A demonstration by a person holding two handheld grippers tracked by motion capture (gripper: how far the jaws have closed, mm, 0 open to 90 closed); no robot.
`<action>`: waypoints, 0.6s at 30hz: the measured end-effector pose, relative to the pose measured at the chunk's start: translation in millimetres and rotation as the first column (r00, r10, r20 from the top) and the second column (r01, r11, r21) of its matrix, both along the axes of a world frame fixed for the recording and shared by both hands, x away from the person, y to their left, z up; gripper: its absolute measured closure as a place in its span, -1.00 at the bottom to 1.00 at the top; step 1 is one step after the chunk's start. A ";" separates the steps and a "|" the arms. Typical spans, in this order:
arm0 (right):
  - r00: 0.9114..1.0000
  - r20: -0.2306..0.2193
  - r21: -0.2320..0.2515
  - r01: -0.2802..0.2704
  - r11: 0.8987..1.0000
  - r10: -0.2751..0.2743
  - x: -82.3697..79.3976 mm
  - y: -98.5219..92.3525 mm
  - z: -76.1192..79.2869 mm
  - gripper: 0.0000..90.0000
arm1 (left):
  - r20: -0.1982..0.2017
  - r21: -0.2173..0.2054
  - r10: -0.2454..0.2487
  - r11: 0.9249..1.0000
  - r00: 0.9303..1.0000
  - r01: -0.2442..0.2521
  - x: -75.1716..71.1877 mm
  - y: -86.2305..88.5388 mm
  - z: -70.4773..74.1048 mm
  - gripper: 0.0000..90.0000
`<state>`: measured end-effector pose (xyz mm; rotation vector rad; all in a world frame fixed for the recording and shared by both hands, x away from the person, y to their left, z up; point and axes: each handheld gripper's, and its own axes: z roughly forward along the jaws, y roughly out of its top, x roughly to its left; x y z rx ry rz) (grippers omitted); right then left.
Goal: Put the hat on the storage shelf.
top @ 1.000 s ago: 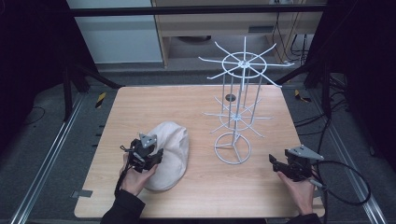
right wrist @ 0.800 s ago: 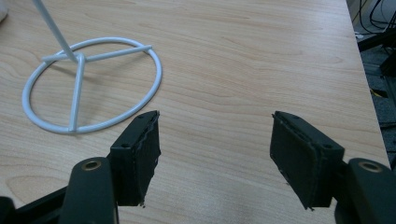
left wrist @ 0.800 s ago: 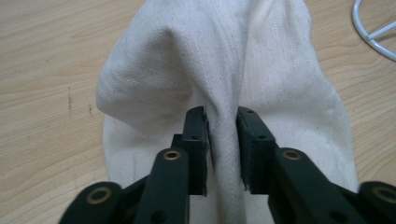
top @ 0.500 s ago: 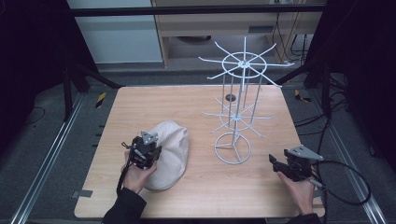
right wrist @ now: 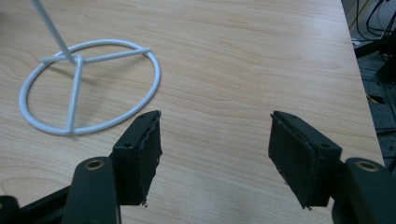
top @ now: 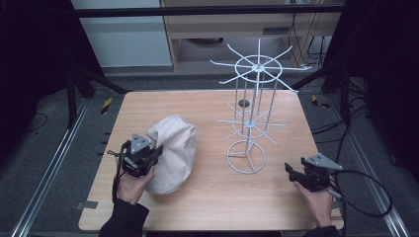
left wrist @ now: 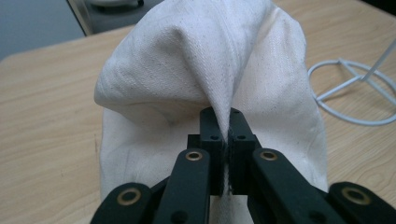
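Note:
A cream cloth cap (top: pixel 173 150) lies on the left half of the wooden table (top: pixel 207 106). My left gripper (top: pixel 148 155) is shut on a fold of the cap (left wrist: pixel 224 84), which rises in a ridge out of the pinch (left wrist: pixel 225 140). A white wire display rack (top: pixel 252 98) stands right of centre, with its ring base (right wrist: pixel 88 88) on the table. My right gripper (top: pixel 296 174) rests near the table's front right, open, nothing between its pads (right wrist: pixel 144 154).
The rack's spokes (top: pixel 257 64) spread wide above the table's back right. A cable (top: pixel 365 192) trails from the right gripper off the table's right edge. Dark frame rails run along both sides of the table.
My left gripper has drawn slightly left and lifted a fold of the cap, bunching it taller. The right gripper has stayed put.

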<state>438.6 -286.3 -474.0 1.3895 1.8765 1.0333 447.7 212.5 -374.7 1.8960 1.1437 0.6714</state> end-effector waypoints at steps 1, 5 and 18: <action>1.000 0.000 0.007 0.001 1.000 -0.001 -0.3 0.0 0.5 -0.24 | 0.014 -0.009 -0.001 1.000 1.000 0.002 -2.0 0.9 3.3 0.95; 1.000 0.010 0.015 0.002 1.000 -0.002 -0.9 0.0 0.9 -0.25 | 0.064 -0.051 -0.007 0.999 0.998 0.011 -10.1 5.1 15.2 0.95; 1.000 0.026 0.013 -0.002 1.000 0.002 -1.2 -0.3 1.4 -0.26 | 0.273 -0.178 -0.018 0.982 0.962 0.068 -42.9 21.4 58.0 0.95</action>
